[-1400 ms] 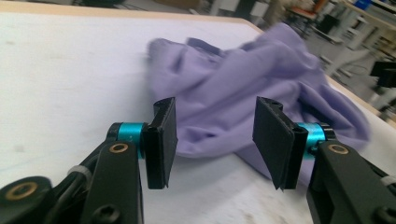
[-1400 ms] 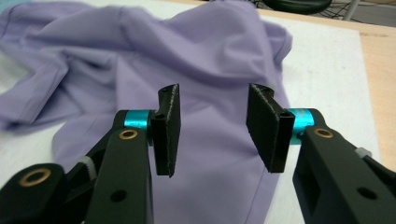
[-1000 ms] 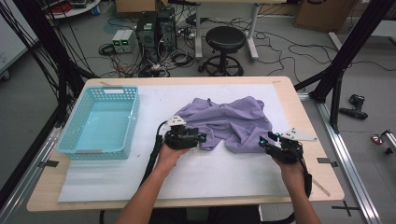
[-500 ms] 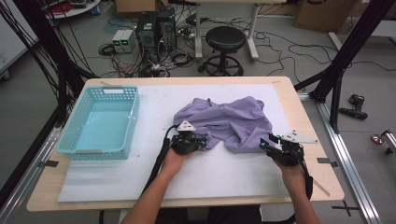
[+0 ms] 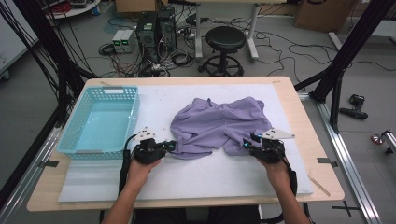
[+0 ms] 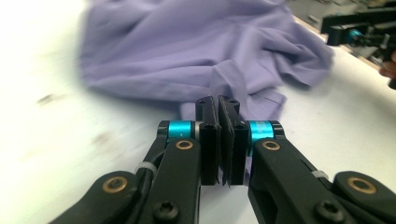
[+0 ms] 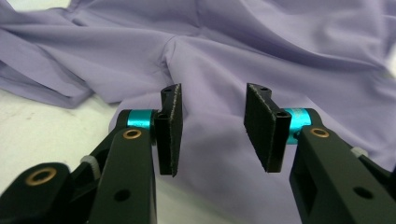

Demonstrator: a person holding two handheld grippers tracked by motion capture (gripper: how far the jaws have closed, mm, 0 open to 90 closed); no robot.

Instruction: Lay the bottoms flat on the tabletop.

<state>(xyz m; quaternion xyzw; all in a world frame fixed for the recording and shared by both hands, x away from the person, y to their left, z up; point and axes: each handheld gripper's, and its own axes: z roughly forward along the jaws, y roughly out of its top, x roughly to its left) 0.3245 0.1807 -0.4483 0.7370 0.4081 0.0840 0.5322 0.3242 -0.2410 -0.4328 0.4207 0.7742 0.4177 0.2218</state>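
A crumpled purple cloth [image 5: 219, 123] lies in the middle of the white mat [image 5: 210, 177]. My left gripper [image 5: 172, 145] is at its near-left corner. In the left gripper view the cloth [image 6: 187, 46] runs in a fold into my left gripper [image 6: 218, 100], whose jaws are shut on the hem. My right gripper [image 5: 246, 143] is at the near-right edge. In the right gripper view its jaws [image 7: 212, 93] stand apart over the cloth [image 7: 280, 37]. They have just been closing, with cloth lying between them but not pinched by the pads.
A light blue plastic basket [image 5: 133, 119] stands empty at the left of the table, close to my left hand. My right gripper also appears at the top right of the left gripper view [image 6: 355, 28]. Bare mat stretches along the near edge.
My left gripper has shut on the cloth's near-left hem and moved left and nearer, dragging that corner along. My right gripper has shifted left onto the cloth's near-right edge.
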